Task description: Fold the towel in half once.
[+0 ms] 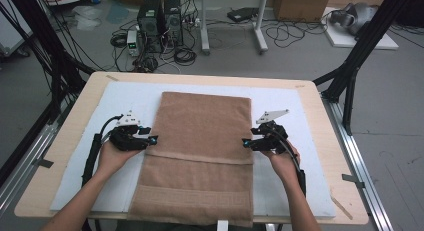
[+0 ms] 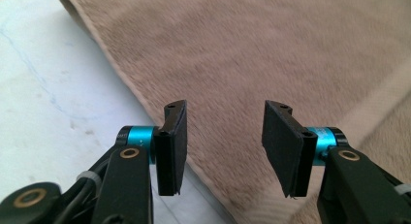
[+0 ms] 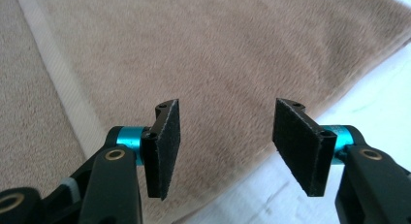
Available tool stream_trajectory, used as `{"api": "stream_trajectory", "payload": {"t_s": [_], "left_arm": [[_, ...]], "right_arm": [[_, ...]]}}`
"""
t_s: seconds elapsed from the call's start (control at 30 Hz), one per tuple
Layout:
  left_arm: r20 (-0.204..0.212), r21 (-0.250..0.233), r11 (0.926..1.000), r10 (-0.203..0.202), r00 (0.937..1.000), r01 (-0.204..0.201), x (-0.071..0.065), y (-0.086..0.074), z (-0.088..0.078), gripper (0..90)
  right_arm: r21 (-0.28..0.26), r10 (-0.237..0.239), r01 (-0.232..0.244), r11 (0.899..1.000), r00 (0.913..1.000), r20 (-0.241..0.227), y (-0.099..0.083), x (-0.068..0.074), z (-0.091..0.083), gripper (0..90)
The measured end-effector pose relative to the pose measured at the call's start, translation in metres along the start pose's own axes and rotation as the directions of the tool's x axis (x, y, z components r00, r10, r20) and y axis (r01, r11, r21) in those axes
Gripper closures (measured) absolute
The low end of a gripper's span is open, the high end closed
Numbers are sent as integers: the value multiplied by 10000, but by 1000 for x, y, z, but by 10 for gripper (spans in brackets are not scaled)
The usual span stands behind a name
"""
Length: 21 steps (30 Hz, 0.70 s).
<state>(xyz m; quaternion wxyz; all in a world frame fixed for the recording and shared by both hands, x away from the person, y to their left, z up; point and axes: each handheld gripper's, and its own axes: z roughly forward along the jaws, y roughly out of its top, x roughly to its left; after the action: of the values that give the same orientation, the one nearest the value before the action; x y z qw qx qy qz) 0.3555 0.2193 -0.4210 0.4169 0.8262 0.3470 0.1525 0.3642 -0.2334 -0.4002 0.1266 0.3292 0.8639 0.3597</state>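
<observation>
A brown towel (image 1: 200, 141) lies folded on the white mat (image 1: 125, 98), its upper layer ending in a pale band across the middle. My left gripper (image 1: 152, 139) is at the towel's left edge, level with that band, jaws open and nothing between them. In the left gripper view the gripper (image 2: 225, 117) hovers over the towel's (image 2: 266, 54) edge. My right gripper (image 1: 246, 142) is at the towel's right edge, opposite the left one, and is open too. Its jaws frame the gripper (image 3: 225, 112) over the towel's (image 3: 194, 54) border, with the white mat (image 3: 368, 88) beside it.
The mat covers most of a wooden table (image 1: 320, 136). Black frame posts (image 1: 355, 56) stand at the table's far corners, and metal rails (image 1: 357, 161) run along its sides. Computer towers (image 1: 160, 23) and cables sit on the floor beyond the far edge.
</observation>
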Motion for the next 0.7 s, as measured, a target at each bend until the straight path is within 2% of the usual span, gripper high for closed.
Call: {"api": "stream_trajectory", "payload": {"t_s": [0.07, 0.13, 0.17, 0.3, 0.4, 0.5, 0.57, 0.7], "left_arm": [[25, 216, 9996, 163, 9999, -163, -3, -1, 0, 519], [61, -15, 9997, 260, 9996, -260, -7, -4, -2, 540], [109, 29, 9996, 291, 9995, -292, -8, -5, -2, 560], [220, 248, 9995, 214, 9995, -219, -9, -13, 3, 589], [301, 671, 9973, 279, 9992, -299, -9, -17, 8, 593], [276, 501, 9986, 183, 9995, -196, -9, -20, 10, 599], [188, 334, 9994, 1, 9998, -7, -9, -23, 11, 614], [-37, 355, 9991, 248, 9997, -247, -12, -22, 11, 719]], "right_arm": [[4, -26, 26, 10000, 10000, -57, -4, 3, 1, 428], [-47, -28, 27, 10000, 9999, -148, -7, 6, 1, 428], [-23, -36, 35, 10000, 9998, -210, -9, 8, 2, 428], [79, -134, 137, 9999, 9991, -402, -14, 14, 7, 440], [422, -269, 291, 9987, 9983, -508, -17, 19, 14, 443], [1068, -620, 670, 9920, 9969, -494, -17, 24, 23, 460], [1175, -688, 737, 9903, 9966, -450, -17, 26, 26, 502], [1113, -538, 611, 9919, 9963, -672, -17, 23, 26, 608]]}}
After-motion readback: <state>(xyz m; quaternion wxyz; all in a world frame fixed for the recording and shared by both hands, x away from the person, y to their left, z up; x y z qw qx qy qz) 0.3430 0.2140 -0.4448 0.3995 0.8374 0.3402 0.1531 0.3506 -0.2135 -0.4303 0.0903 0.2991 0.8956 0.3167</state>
